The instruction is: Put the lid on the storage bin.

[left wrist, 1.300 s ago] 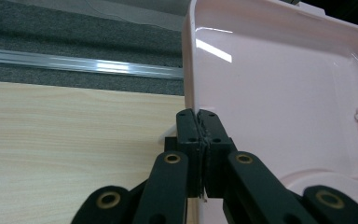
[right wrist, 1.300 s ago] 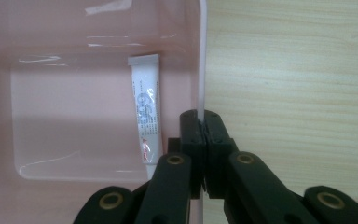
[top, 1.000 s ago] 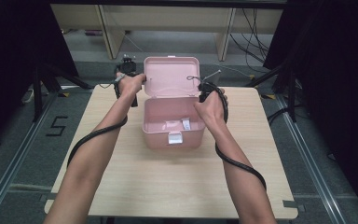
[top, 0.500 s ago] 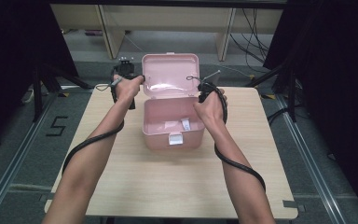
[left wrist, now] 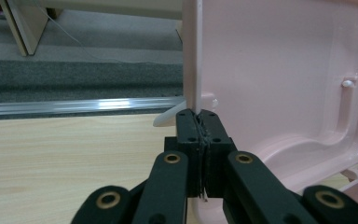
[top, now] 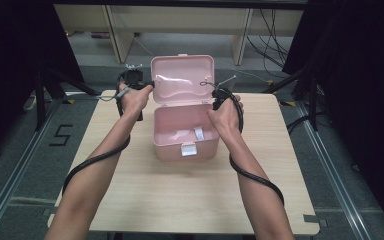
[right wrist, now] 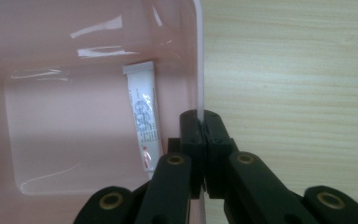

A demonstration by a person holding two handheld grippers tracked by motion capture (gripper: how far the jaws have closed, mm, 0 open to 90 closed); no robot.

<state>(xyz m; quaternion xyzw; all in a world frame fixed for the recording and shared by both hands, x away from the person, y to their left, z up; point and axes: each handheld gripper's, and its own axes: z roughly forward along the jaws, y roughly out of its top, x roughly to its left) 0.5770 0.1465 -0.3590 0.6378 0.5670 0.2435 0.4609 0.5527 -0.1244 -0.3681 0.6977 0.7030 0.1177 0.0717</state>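
Pink box [top: 185, 135] standing open in the middle of the table [top: 280, 190], lid [top: 182, 80] raised about upright, a small white tube [right wrist: 142, 126] lying inside on the bottom. Left gripper [left wrist: 198, 116] clamped with jaws closed on the side edge of the lid, right gripper [right wrist: 199, 119] pinched the same way on the thin side wall of the box. Opening seemingly done; probably left: letting go of lid and wall, then dealing with the tube.

The white tube [right wrist: 143, 122] has print too small to read.
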